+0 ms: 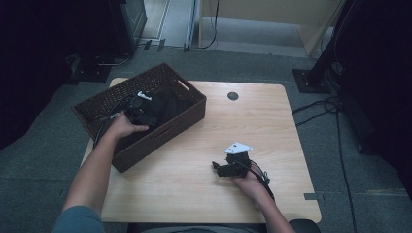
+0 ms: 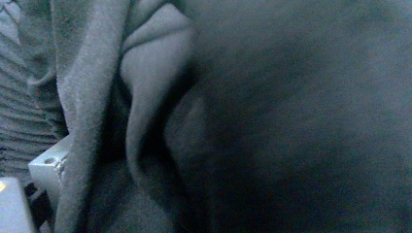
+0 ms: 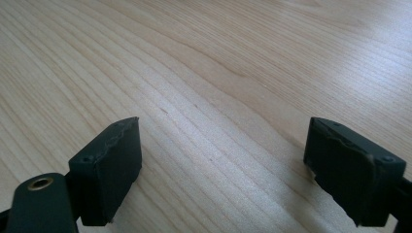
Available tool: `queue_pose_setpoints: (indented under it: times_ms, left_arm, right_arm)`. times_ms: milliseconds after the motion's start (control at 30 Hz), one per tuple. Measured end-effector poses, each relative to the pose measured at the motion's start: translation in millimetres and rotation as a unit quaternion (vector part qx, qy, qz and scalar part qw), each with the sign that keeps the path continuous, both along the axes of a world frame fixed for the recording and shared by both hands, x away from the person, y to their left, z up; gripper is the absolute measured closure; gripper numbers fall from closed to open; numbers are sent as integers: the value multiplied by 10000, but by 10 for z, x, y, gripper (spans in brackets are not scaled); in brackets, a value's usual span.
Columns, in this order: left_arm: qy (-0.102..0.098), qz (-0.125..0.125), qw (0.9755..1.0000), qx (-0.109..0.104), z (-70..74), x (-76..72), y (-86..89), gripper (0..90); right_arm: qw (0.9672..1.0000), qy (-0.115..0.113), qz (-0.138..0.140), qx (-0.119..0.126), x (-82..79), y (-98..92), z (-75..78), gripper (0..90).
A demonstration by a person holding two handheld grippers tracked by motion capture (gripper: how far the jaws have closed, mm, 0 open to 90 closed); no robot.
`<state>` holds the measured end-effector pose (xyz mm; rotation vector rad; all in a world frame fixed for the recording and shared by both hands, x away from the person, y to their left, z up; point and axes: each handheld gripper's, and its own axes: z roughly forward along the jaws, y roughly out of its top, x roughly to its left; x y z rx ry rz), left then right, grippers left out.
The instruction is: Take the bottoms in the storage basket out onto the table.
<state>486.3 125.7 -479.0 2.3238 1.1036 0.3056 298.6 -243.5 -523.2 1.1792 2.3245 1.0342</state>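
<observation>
- Right now, high view: left gripper (image 1: 141, 110) is down inside the wicker basket (image 1: 192, 114) at the desk's (image 1: 272, 145) back-left, reaching into the dark cloth (image 1: 167, 106); looks like the pick step.
- Left gripper view: grey cloth folds (image 2: 145, 97) right at the camera; jaws wide apart, not yet clamped; next, close on a fold.
- Right gripper view: right gripper (image 3: 221, 160) jaws apart, nothing between, idle over bare desk.

The left hand (image 1: 124, 127) reaches forward with its forearm extended, the left gripper (image 1: 141, 108) pointing down, jaws spread wide. The right gripper (image 3: 223, 170) sits low in the right hand (image 1: 248, 182), jaws standing wide apart.
</observation>
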Motion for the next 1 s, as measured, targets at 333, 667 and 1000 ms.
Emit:
queue_pose_setpoints:
  times_ms: [333,667,1000]
  left_arm:
    - [-73,81,9999,-37,-59,-4,-9,263]
    - [440,36,9963,-735,190,52,99,647]
    - [97,-203,9927,-1183,855,86,199,666]
  right_arm:
    - [10000,-7,21,10,5,8,-2,135]
    - [10000,0,26,12,8,10,-1,134]
    - [10000,0,27,11,11,11,-1,134]
